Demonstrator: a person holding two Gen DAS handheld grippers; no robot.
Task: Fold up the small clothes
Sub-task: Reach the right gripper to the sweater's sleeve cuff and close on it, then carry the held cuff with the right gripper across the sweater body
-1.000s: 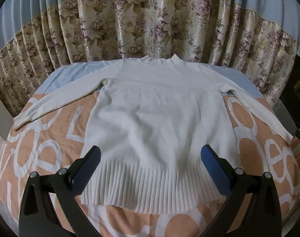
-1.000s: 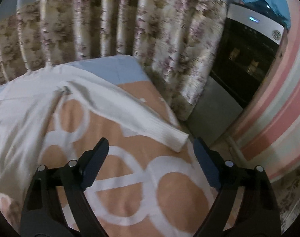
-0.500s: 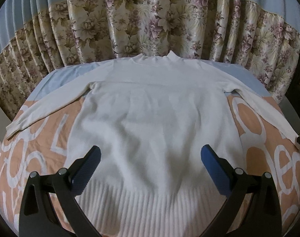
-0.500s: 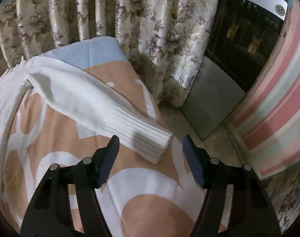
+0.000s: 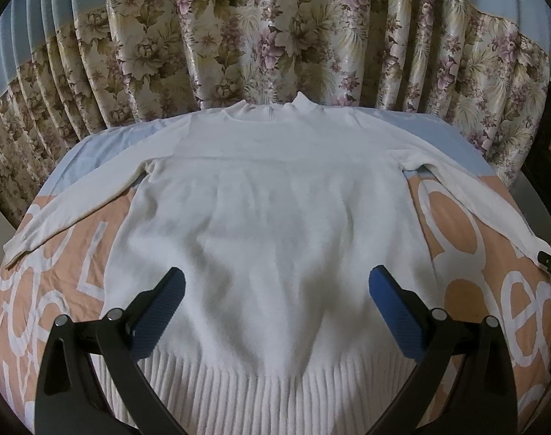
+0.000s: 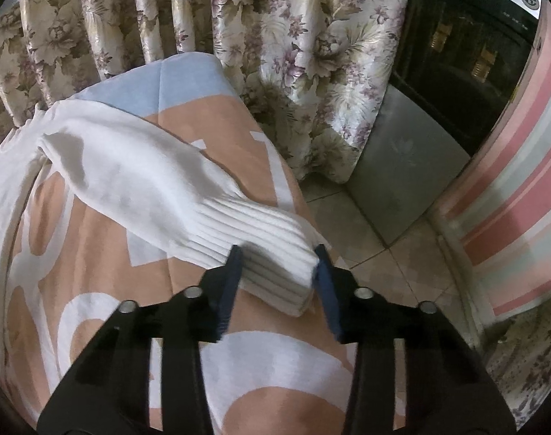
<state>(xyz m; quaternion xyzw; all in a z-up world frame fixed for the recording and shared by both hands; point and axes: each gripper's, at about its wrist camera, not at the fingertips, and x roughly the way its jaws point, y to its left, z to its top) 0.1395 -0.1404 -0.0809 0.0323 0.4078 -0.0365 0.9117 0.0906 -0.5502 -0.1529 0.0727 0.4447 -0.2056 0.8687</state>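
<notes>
- The right gripper (image 6: 278, 262) has just been closing its jaws, and the ribbed cuff (image 6: 271, 253) of the white sweater's right sleeve (image 6: 141, 177) sits between them. The two pads look like they are touching the cuff on both sides, so I think it is grasping the cuff now.
- The left gripper (image 5: 275, 311) hangs over the bottom part of the sweater (image 5: 275, 210). Its jaws are spread wide apart and hold nothing.
- The step right now looks like grabbing the sleeve end, to start the first fold. Nothing is folded yet, so the job has only begun.
- Next, I think the right gripper must lift the cuff a little and carry it across onto the sweater's body. It should hold tight, because the knit is soft and could slip out. The cuff is right by the bed's edge, so a drop could let it fall off the side.
- The sweater lies flat on the bed cover (image 5: 76, 253), which is orange with big white letters and has a pale blue strip at the far end.
- The sweater is white and fuzzy. It has a ribbed band (image 5: 275, 391) along the bottom, close to the left gripper.
- Both sleeves are stretched out to the sides. The left sleeve (image 5: 76, 203) reaches far out to the bed's other edge.
- Farthest away is the small stand-up collar (image 5: 275, 110), just by the flowery curtain (image 5: 275, 36).
</notes>
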